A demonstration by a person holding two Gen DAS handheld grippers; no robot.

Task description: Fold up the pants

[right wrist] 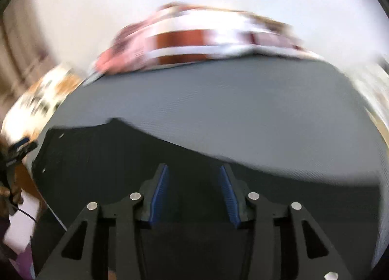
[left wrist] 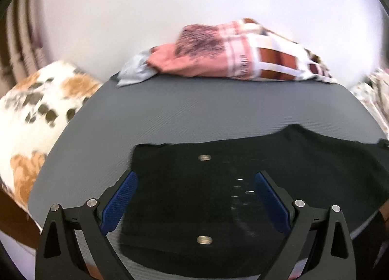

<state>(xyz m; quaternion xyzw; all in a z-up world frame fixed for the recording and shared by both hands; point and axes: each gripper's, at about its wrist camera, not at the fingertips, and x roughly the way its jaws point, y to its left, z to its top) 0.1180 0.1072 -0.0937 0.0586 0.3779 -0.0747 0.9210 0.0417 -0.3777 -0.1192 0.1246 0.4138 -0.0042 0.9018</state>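
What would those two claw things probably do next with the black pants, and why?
Probably lower and close on the cloth. Both the left gripper and right gripper are open above the black pants, which lie flat on the grey mat, gripping nothing. A fold needs an edge pinched first; which edge I cannot tell.

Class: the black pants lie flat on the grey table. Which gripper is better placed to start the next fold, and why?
Probably the left gripper. Its fingers are open wide over the waistband end of the black pants, an edge close ahead. The right gripper is narrower and over mid-fabric, its view motion-blurred.
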